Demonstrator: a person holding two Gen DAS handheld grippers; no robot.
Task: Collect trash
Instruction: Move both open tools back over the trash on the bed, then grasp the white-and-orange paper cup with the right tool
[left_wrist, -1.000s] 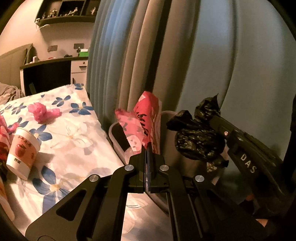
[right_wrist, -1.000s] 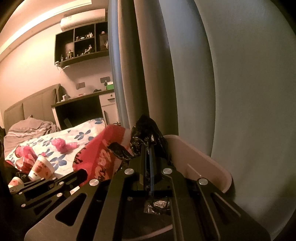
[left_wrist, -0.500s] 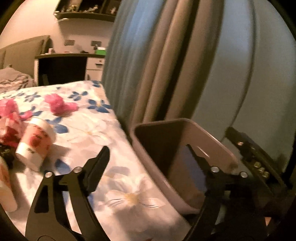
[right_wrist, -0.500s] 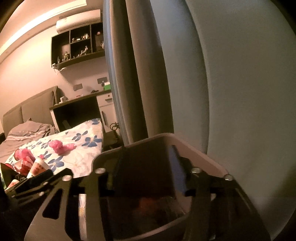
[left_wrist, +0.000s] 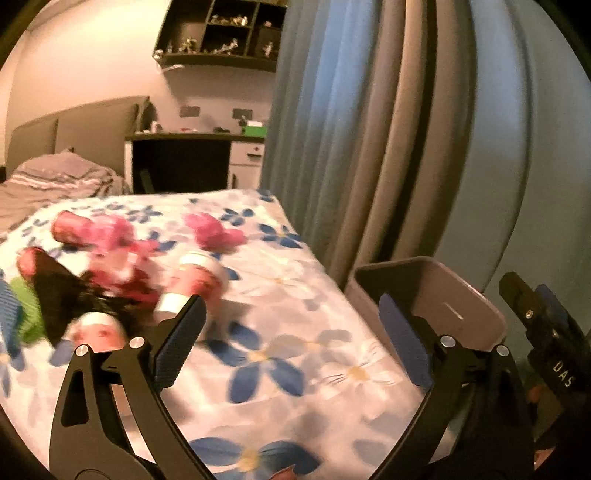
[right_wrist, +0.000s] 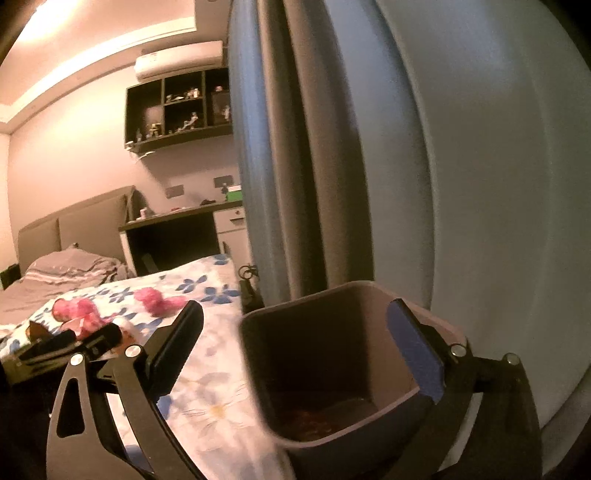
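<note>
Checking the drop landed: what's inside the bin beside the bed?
In the right wrist view, the bin shows dark walls and a dim reddish mass at its bottom. It is too dark to identify, and the near wall hides the rest.

Light: dim, warm pink-orange, brightest at the ceiling cove (right_wrist: 92, 66) above the wall shelf (right_wrist: 177, 110).
Shadow: the trash bin (right_wrist: 332, 354) interior is nearly black; the desk (left_wrist: 181, 162) recess too.
Blur: the trash on the bed (left_wrist: 258, 332) left of the bin smears with motion.
Distortion: fisheye bends the curtain (right_wrist: 480, 184); black vignette fills the corners.
</note>
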